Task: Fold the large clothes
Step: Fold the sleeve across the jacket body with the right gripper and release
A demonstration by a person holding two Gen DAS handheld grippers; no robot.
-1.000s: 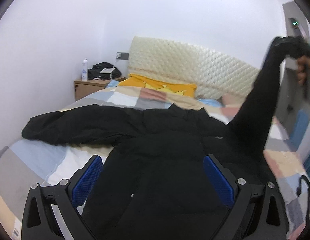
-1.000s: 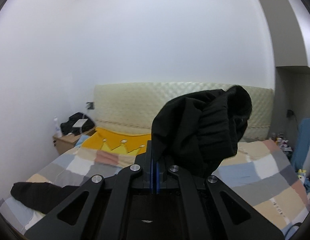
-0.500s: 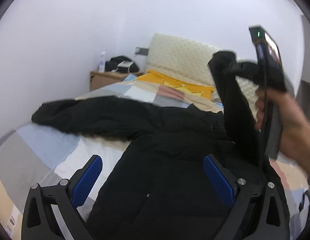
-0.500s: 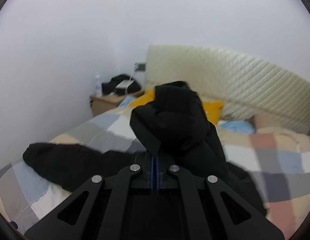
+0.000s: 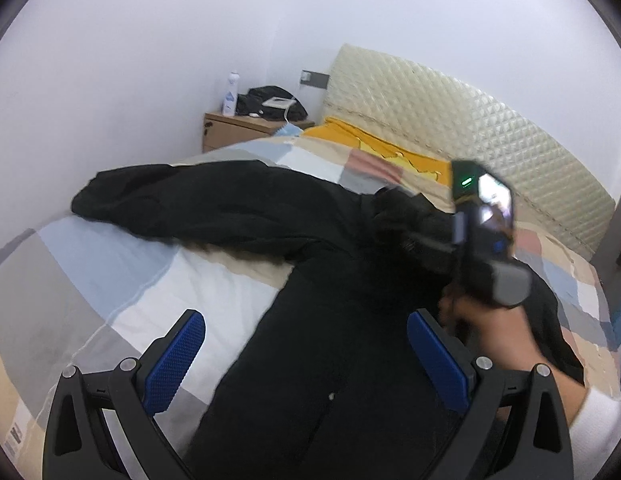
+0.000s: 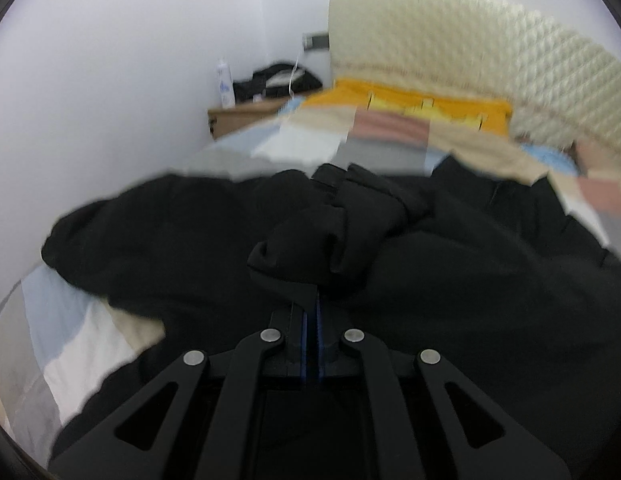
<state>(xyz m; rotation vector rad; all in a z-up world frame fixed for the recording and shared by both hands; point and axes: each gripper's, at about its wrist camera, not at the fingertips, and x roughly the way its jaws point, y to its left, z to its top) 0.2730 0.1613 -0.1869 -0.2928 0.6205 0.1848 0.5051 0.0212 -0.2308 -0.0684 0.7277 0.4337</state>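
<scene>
left gripper point(image 5: 306, 354): hanging wide open, lower frame, gripping nothing
right gripper point(image 6: 311, 312): clamping the sleeve point(image 6: 334, 236) over the jacket point(image 5: 310, 360), mid-frame

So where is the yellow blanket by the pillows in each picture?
Left wrist view: the yellow blanket lies right of centre in the upper half, below the quilted headboard.
Right wrist view: the same blanket sits upper right, again under the headboard.
Shared landmark: the wooden nightstand to its left in both views.
</scene>
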